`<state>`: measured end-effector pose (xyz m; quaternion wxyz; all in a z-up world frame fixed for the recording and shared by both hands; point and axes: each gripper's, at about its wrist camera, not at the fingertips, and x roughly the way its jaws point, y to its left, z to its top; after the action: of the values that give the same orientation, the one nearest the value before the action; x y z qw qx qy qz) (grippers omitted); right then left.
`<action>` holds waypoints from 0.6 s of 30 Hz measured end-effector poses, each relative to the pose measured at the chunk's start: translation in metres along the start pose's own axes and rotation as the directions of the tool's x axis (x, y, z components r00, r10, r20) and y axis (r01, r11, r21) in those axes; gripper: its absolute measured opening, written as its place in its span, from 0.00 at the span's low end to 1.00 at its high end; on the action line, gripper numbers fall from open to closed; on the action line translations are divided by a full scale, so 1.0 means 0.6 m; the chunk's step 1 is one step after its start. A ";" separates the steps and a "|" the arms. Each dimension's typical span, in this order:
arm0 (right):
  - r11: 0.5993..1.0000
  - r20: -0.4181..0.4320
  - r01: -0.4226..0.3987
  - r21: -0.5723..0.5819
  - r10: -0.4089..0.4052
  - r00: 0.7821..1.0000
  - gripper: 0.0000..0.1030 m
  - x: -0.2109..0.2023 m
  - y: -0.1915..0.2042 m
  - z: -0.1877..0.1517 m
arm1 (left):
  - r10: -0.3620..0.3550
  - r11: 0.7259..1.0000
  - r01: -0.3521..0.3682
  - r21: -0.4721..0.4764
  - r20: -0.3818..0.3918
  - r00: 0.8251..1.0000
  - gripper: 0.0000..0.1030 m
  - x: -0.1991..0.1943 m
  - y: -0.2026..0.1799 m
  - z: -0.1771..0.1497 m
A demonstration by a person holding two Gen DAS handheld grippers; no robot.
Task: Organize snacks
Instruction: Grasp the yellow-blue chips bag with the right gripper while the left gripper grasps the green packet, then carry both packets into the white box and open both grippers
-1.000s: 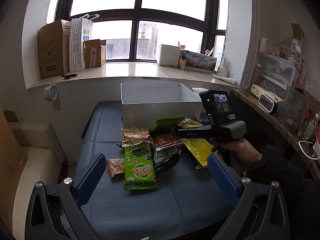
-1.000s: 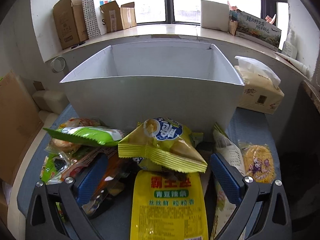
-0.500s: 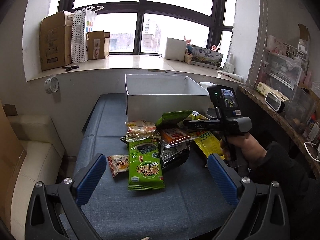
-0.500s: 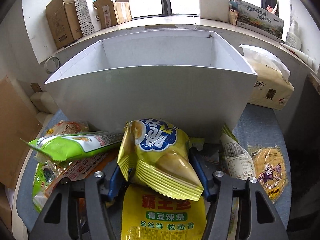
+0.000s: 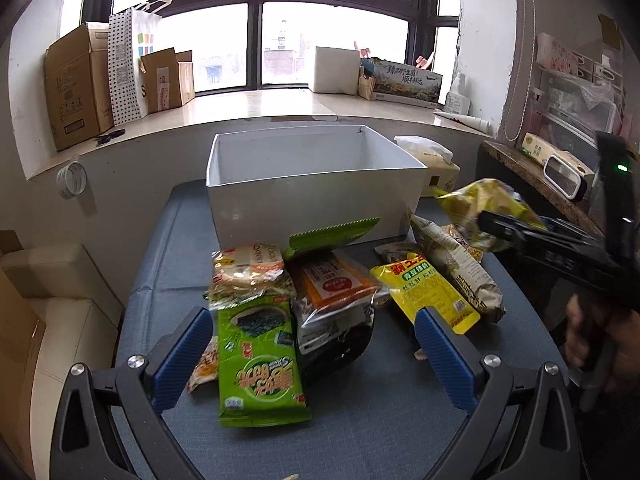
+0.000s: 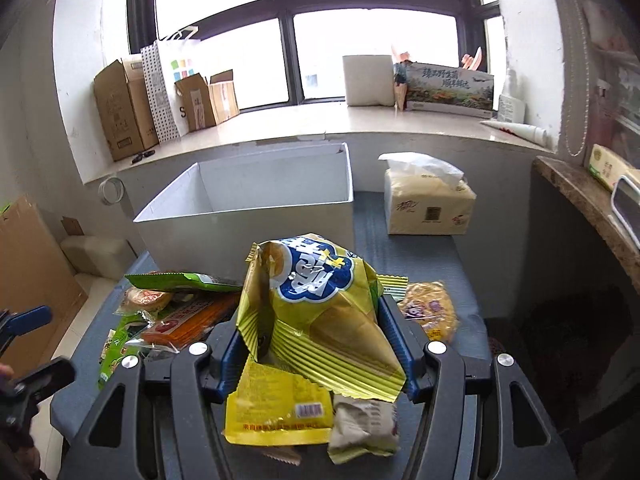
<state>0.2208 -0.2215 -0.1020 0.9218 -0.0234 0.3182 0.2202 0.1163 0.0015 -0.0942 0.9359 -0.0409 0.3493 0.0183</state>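
right wrist view: right fingers [image 6: 316, 344] clamp raised yellow chip bag [image 6: 320, 312]; left fingers [image 5: 316, 352] spread.

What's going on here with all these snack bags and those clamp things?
A person is sorting snacks with two handheld grippers. The right gripper has pinched a yellow chip bag and holds it above the pile. The left gripper hangs open over the other packets. The white box behind looks empty.

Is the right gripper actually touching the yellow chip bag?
Touching. The right wrist view shows the right gripper with both blue fingers pressed against the yellow chip bag.
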 end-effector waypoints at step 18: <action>0.997 0.050 0.032 0.077 -0.036 0.998 0.63 -0.094 -0.047 -0.059 | 0.189 0.971 -0.202 -0.124 -0.111 0.976 0.79 0.222 -0.043 0.082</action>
<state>0.1729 -0.2756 -0.0996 0.9335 0.0120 0.3022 0.1927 0.2508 -0.0193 -0.1428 0.9064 -0.0700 0.3952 0.1320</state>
